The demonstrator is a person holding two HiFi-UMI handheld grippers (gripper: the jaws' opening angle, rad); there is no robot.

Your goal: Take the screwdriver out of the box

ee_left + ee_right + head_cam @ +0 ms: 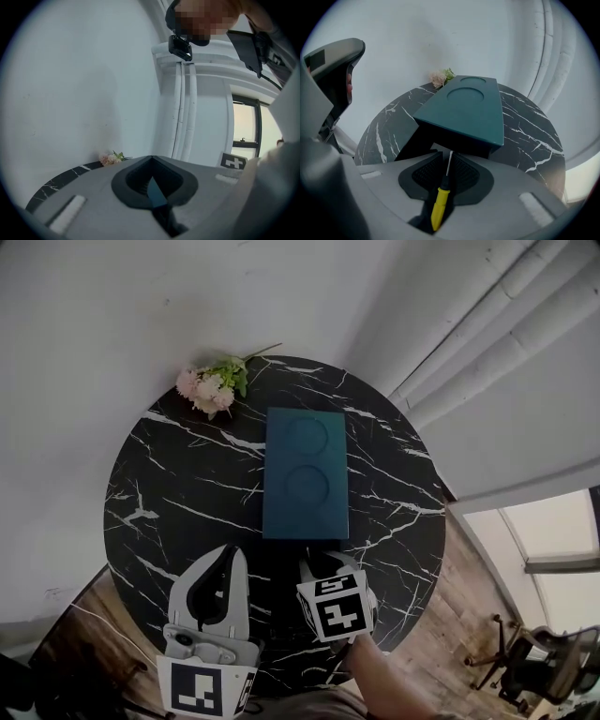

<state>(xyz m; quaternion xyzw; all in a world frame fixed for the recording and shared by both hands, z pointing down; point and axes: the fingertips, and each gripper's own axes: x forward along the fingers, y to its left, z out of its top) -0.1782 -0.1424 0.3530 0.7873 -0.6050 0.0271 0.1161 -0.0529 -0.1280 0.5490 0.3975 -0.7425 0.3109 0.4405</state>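
The right hand-held gripper (447, 164) pinches the screwdriver (439, 206), probably light, stiff and slippery-shafted, near its yellow handle, tip at the near end of the box (466, 110), while the left hand-held gripper (152, 174) looks closed and empty.

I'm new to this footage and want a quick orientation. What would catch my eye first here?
First, the yellow-handled screwdriver clamped in the right gripper, its shaft pointing at the teal box in the table's middle. Then the round black marble table itself, with pink flowers at its far edge by the wall.
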